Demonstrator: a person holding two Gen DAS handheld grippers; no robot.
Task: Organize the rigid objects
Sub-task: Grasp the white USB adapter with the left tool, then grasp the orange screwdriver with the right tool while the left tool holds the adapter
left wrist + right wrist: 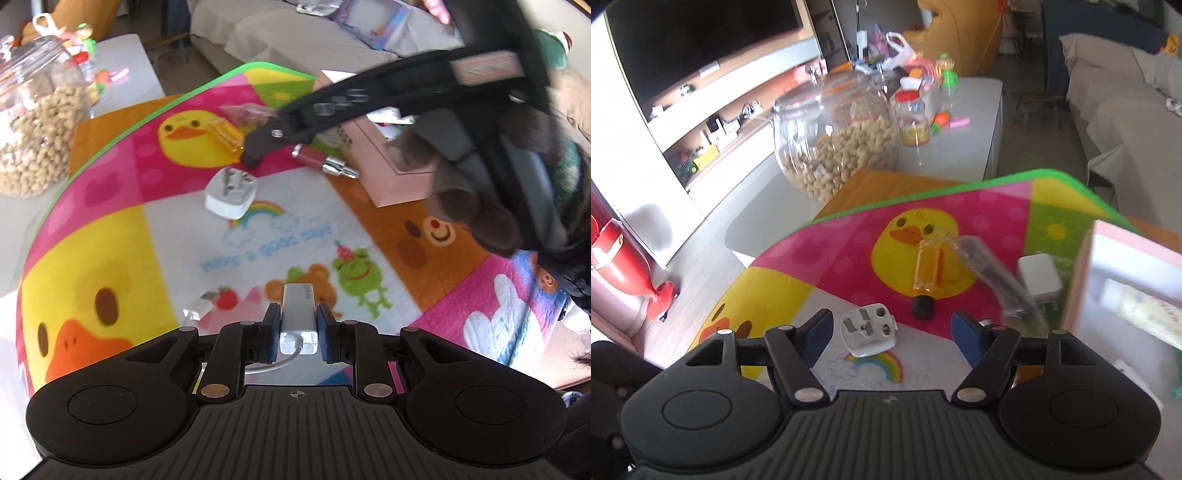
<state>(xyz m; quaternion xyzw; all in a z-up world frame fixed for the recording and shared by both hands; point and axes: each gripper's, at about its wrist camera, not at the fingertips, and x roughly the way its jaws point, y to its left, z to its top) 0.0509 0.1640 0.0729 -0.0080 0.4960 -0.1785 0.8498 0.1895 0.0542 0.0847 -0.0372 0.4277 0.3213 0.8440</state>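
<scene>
Clamped in my left gripper [297,328], 1 white USB adapter [298,310] hangs above the mat [110,229], my right gripper [890,332] gapes empty, and the plug [868,328], orange bottle [927,269] and red tube [325,160] remain outside the pink box [399,184].

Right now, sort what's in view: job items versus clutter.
Job:
left claw, shut on adapter
right claw, open
plug
orange bottle
charger
pink box

Lying about:
jar
TV
sofa
</scene>
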